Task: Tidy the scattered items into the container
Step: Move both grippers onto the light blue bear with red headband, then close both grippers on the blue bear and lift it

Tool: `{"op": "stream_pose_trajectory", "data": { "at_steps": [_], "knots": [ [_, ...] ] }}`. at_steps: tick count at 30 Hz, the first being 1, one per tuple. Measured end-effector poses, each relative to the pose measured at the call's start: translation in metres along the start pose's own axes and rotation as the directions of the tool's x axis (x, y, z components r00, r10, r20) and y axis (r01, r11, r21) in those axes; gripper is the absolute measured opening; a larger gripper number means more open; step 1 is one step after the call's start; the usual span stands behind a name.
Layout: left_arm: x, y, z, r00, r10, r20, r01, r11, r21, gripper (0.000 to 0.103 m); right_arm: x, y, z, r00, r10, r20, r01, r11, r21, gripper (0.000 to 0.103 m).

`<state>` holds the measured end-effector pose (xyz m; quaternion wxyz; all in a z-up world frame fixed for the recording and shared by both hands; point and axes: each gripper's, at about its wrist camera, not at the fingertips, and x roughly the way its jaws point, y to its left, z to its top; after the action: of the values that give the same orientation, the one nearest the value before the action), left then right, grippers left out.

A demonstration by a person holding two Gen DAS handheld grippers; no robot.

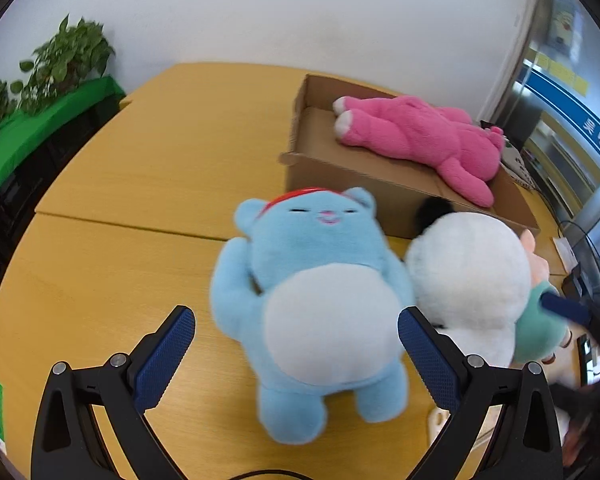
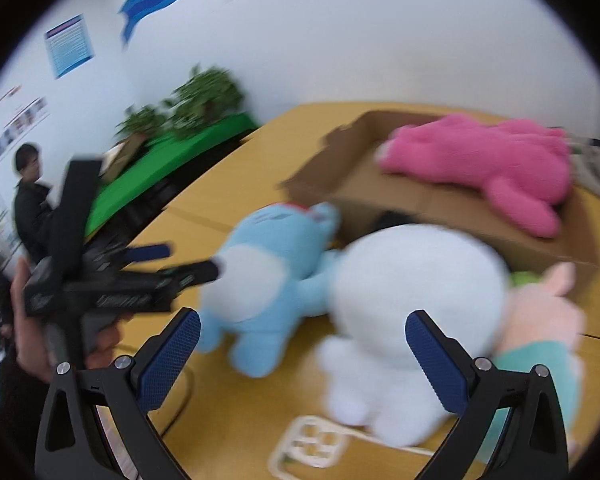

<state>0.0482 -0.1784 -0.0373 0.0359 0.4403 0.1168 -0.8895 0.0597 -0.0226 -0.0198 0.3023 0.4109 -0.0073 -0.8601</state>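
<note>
Left wrist view: my left claw [image 1: 296,354], jaws spread wide and empty, straddles the blue bear [image 1: 316,308] lying on its back on the yellow table [image 1: 120,248]. Beside it on the right, touching: a white plush [image 1: 468,280]. Far right: the cardboard box [image 1: 384,182], the pink bear [image 1: 420,140] already inside. To grip well, I judge I should close across the bear's round belly, not a limb. Right wrist view, blurred: my right claw [image 2: 302,358], also spread and empty, faces the white plush; only here a white power strip [image 2: 312,446] and a bystander [image 2: 30,204] show.
</note>
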Motion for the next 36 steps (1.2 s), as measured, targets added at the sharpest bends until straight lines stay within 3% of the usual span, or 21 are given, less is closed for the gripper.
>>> {"op": "stream_pose_trajectory", "data": {
  "at_steps": [3, 6, 8, 10, 11, 13, 14, 16, 20, 23, 26, 33, 36],
  "knots": [
    [0.017, 0.020, 0.006, 0.999, 0.001, -0.038, -0.002, 1.000, -0.013, 0.100, 0.046, 0.026, -0.002, 0.994, 0.056, -0.097, -0.058, 0.998, -0.018, 0.103],
    [0.036, 0.031, 0.008, 0.996, -0.047, -0.081, 0.046, 0.999, -0.018, 0.098, 0.085, 0.035, -0.003, 0.988, 0.014, -0.152, -0.016, 1.000, -0.010, 0.100],
    [0.043, 0.037, 0.009, 0.987, -0.130, -0.097, 0.126, 0.991, -0.049, 0.098, 0.104, 0.033, -0.005, 0.982, -0.040, -0.185, 0.042, 0.999, 0.004, 0.092],
    [0.047, 0.041, 0.008, 0.978, -0.180, -0.104, 0.174, 0.982, -0.067, 0.096, 0.118, 0.026, -0.012, 0.975, -0.049, -0.215, 0.057, 0.998, 0.028, 0.076],
    [0.047, 0.042, 0.007, 0.973, -0.206, -0.104, 0.199, 0.977, -0.071, 0.091, 0.121, 0.023, -0.015, 0.973, -0.034, -0.227, 0.045, 0.998, 0.045, 0.072],
    [0.047, 0.044, 0.004, 0.961, -0.256, -0.104, 0.248, 0.965, -0.079, 0.078, 0.125, 0.020, -0.022, 0.969, -0.018, -0.246, 0.033, 0.998, 0.058, 0.053],
    [0.045, 0.044, 0.004, 0.958, -0.268, -0.100, 0.261, 0.962, -0.077, 0.073, 0.125, 0.020, -0.025, 0.968, -0.016, -0.251, 0.031, 0.998, 0.057, 0.049],
    [0.040, 0.045, 0.004, 0.961, -0.263, -0.082, 0.259, 0.964, -0.057, 0.072, 0.124, 0.022, -0.027, 0.967, -0.002, -0.253, 0.012, 0.999, 0.038, 0.039],
    [0.038, 0.057, 0.007, 0.956, -0.284, -0.069, 0.278, 0.957, -0.084, 0.073, 0.115, 0.032, -0.034, 0.966, 0.025, -0.259, -0.028, 1.000, -0.007, 0.036],
    [0.041, 0.069, 0.011, 0.963, -0.263, -0.065, 0.255, 0.961, -0.109, 0.073, 0.107, 0.043, -0.045, 0.957, 0.054, -0.284, -0.069, 0.997, -0.040, 0.036],
    [0.043, 0.074, 0.003, 0.945, -0.316, -0.084, 0.306, 0.945, -0.117, 0.075, 0.100, 0.052, -0.058, 0.945, 0.095, -0.313, -0.116, 0.992, -0.048, 0.036],
    [0.019, 0.097, -0.030, 0.945, -0.310, -0.101, 0.297, 0.947, -0.125, 0.072, 0.090, 0.075, -0.079, 0.894, 0.249, -0.372, -0.279, 0.960, -0.027, 0.053],
    [0.027, 0.104, -0.033, 0.943, -0.307, -0.128, 0.291, 0.948, -0.132, 0.072, 0.084, 0.079, -0.080, 0.898, 0.248, -0.364, -0.281, 0.959, -0.042, 0.061]
  ]
}}
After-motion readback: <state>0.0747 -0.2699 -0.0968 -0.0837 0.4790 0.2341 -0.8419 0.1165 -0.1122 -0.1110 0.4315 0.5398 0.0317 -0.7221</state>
